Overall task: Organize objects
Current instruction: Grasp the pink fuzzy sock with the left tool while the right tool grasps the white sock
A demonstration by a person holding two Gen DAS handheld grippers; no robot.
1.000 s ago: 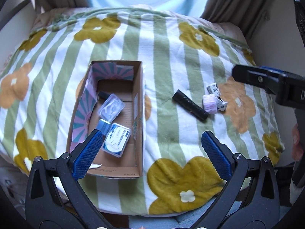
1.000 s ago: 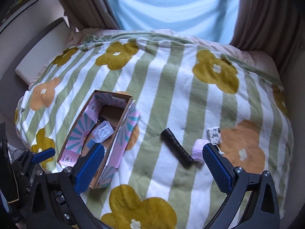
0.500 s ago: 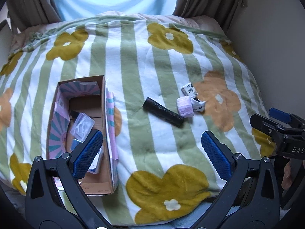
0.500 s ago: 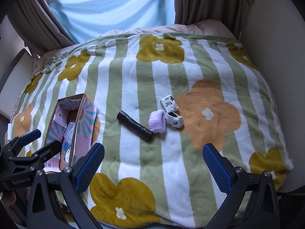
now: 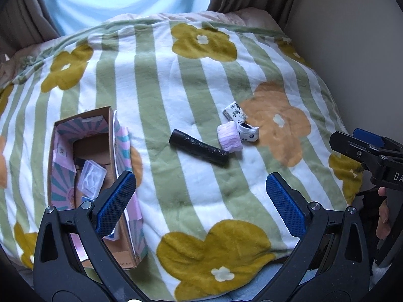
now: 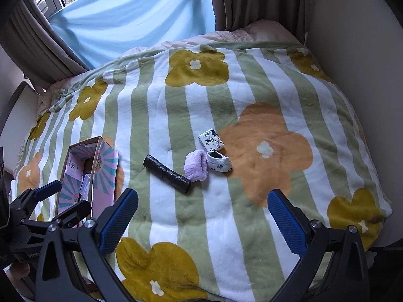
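Observation:
An open cardboard box (image 5: pixel 110 136) (image 6: pixel 97 151) with pink and teal lining lies on the left of the flowered blanket, with a clear plastic case (image 5: pixel 91 177) inside. Mid-blanket lie a black roll (image 5: pixel 199 147) (image 6: pixel 166 173), a pink rolled cloth (image 5: pixel 229 139) (image 6: pixel 196 165), a white patterned sock (image 5: pixel 249 133) (image 6: pixel 219 163) and a small patterned packet (image 5: pixel 234 110) (image 6: pixel 211 139). My left gripper (image 5: pixel 201 201) is open and empty, near the blanket's front edge. My right gripper (image 6: pixel 201 219) is open and empty, also short of the objects.
The striped blanket (image 5: pixel 176 80) covers a bed against a wall on the right. Brown curtains and a light blue sheet (image 6: pixel 131 15) hang behind. The right gripper shows at the right edge of the left wrist view (image 5: pixel 365 151), the left gripper at the lower left of the right wrist view (image 6: pixel 45 209).
Both cameras have swung to the right and pulled back. The box has shifted towards the left of each view and the loose items towards the middle. Both grippers stay open.

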